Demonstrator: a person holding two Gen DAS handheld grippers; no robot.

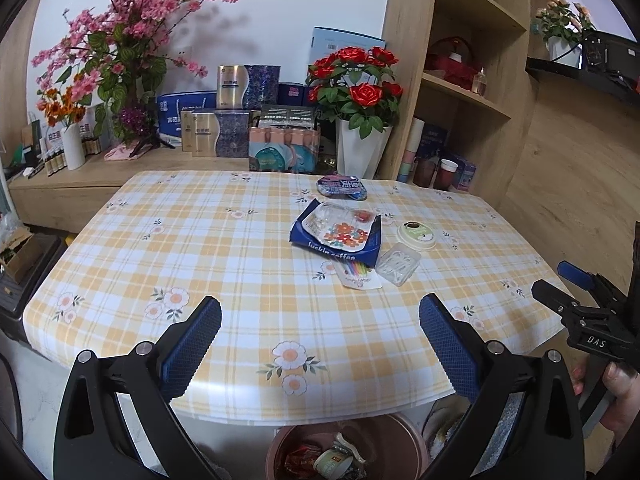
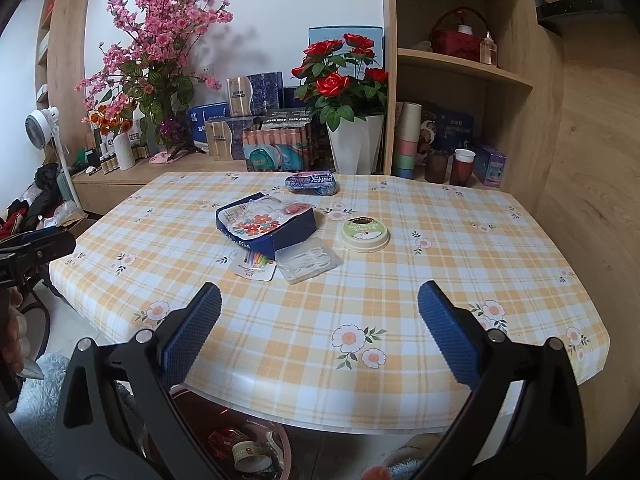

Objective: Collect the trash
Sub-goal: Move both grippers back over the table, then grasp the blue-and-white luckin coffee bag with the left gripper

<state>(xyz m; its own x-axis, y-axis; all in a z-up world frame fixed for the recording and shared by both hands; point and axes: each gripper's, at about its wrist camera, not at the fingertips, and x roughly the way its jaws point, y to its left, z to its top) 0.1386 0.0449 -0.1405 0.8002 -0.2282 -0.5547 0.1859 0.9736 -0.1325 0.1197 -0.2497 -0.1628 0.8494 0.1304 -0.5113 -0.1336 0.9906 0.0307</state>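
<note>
Left wrist view: my left claw (image 1: 320, 332) is spread wide with nothing between its blue, knurled pads, poised over the near edge of the table (image 1: 224, 280). Well behind the table stand a vase of red roses (image 1: 362, 120), a pink blossom spray (image 1: 132, 32), stacked gift boxes (image 1: 240, 120) and a wooden shelf (image 1: 472, 92); none of these lies between the claws and the litter. A glossy checked cloth with printed flowers covers the table, whose corners are rounded.

The trash sits in a cluster right of centre, well ahead of the pads: a flattened blue coffee bag (image 1: 336, 236), a clear ribbed plastic tray (image 1: 398, 263) touching its right corner, a round cream lid (image 1: 416, 234) just beside that, a small printed card (image 1: 360, 276) partly tucked under the bag, and a crumpled blue wrapper (image 1: 342, 187) farther back. A brown bin (image 1: 348, 448), round and holding scraps and a paper cup, stands on the floor below the table's edge, under the claw.

Right wrist view: my right claw (image 2: 320, 330) is likewise spread and empty, with the tray (image 2: 308, 261) nearest ahead of it and the bin (image 2: 248, 452) at lower left.
</note>
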